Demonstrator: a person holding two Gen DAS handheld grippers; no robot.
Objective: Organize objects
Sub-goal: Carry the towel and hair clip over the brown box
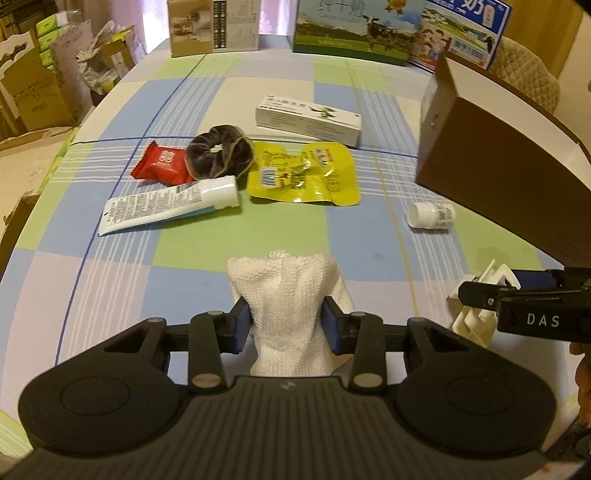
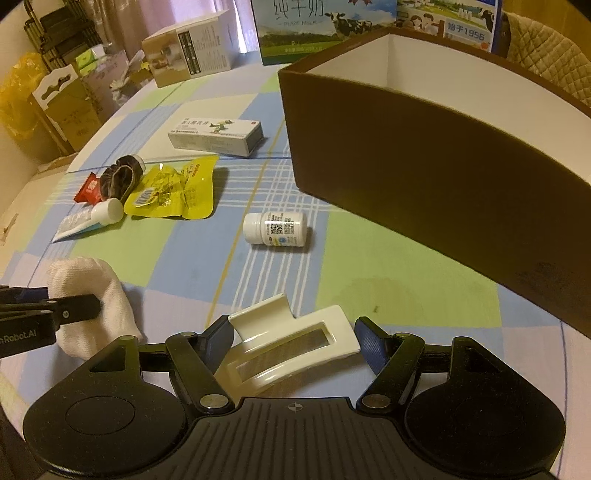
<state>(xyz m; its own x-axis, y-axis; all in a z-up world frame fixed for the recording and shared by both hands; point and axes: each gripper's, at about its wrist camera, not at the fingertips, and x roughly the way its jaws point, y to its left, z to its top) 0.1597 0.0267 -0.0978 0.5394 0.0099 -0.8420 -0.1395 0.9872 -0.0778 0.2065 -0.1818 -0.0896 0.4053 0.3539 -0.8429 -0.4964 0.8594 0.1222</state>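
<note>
My left gripper (image 1: 287, 325) is shut on a white knitted cloth (image 1: 291, 288), squeezing it between the blue pads near the table's front edge. My right gripper (image 2: 295, 343) has a white rectangular hair clip (image 2: 291, 343) between its pads, which touch both of its ends. An open brown box (image 2: 424, 166) with a white inside stands just ahead and to the right. A white pill bottle (image 2: 275, 229) lies on its side beside the box. Farther left lie a yellow pouch (image 1: 303, 173), a dark scrunchie (image 1: 219, 151), a red candy packet (image 1: 160, 166), a white tube (image 1: 166, 208) and a white medicine carton (image 1: 308, 120).
The checked tablecloth (image 1: 221, 258) covers a table. Milk cartons (image 2: 314, 33) and a beige carton (image 1: 214, 27) stand along its far edge. Cardboard boxes (image 1: 33, 99) are stacked on the floor at left. A quilted chair back (image 2: 546, 62) shows behind the brown box.
</note>
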